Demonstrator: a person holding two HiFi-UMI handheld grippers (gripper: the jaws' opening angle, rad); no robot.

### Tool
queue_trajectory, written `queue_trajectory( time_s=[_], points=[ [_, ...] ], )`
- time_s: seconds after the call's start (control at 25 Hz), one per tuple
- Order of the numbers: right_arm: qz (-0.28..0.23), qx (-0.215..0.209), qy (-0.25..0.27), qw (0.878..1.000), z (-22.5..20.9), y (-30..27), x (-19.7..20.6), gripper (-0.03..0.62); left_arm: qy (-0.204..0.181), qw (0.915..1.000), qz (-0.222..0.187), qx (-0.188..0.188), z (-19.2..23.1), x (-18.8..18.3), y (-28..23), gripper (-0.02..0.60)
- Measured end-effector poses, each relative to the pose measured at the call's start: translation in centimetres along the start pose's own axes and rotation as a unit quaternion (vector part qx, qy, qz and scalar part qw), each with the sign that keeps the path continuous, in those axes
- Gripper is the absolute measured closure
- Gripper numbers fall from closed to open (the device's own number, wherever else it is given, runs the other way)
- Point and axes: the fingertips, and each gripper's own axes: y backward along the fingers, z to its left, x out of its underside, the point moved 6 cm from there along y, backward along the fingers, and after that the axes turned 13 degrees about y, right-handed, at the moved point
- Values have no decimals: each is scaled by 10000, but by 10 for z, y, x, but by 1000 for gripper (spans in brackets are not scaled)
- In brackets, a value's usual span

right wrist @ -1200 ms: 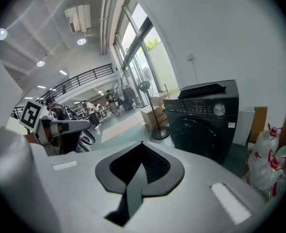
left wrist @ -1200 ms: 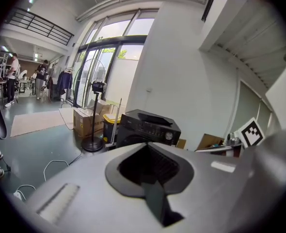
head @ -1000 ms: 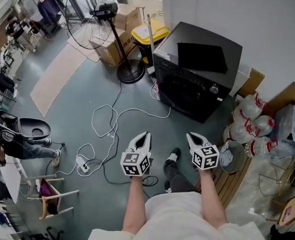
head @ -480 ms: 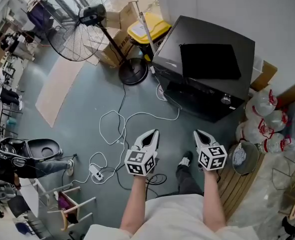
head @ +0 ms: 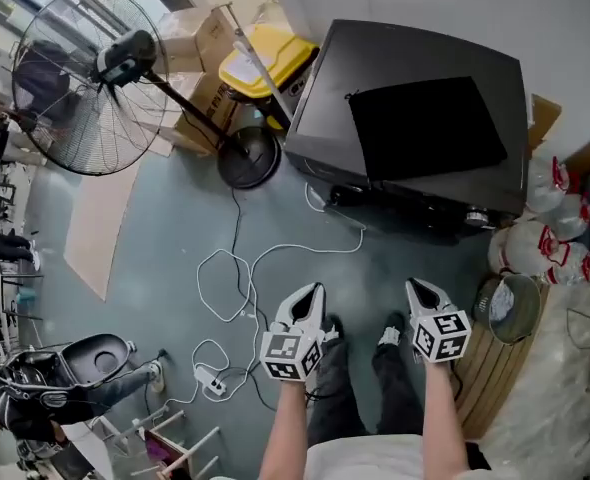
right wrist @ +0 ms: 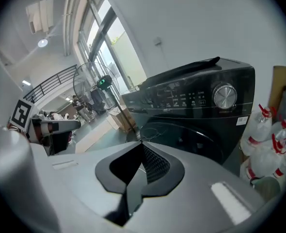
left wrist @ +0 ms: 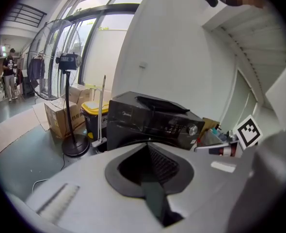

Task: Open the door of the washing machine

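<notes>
Both left tongs and right tongs, closed and empty, face the washing machine across grey floor.

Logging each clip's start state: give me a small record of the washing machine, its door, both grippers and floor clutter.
Machine: black front-load washing machine, against wall
Door: closed
Left gripper: shut, empty, short of machine
Right gripper: shut, empty, short of machine
Floor: white cable, pedestal fan
</notes>
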Motion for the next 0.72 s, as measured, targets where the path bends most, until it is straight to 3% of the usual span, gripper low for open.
queue_trajectory(
  time_s=[0.12, 0.32, 0.6, 0.72],
  points=[
    [-164, 278, 49, 9995, -6, -29, -6, 594, -84, 9994, 159, 290, 23, 13, -36, 522],
    [-606, 1197, 511, 9896, -12, -52, -15, 594, -249, 9945, 576, 836, 59, 45, -85, 523],
    [-108, 1500, 1092, 9826, -6, -103, -4, 594, -335, 9913, 661, 1090, 116, 59, -124, 523],
    [-8, 1564, 1340, 9786, -4, -118, -6, 594, -538, 9887, 772, 1163, 133, 60, -144, 523]
  ],
)
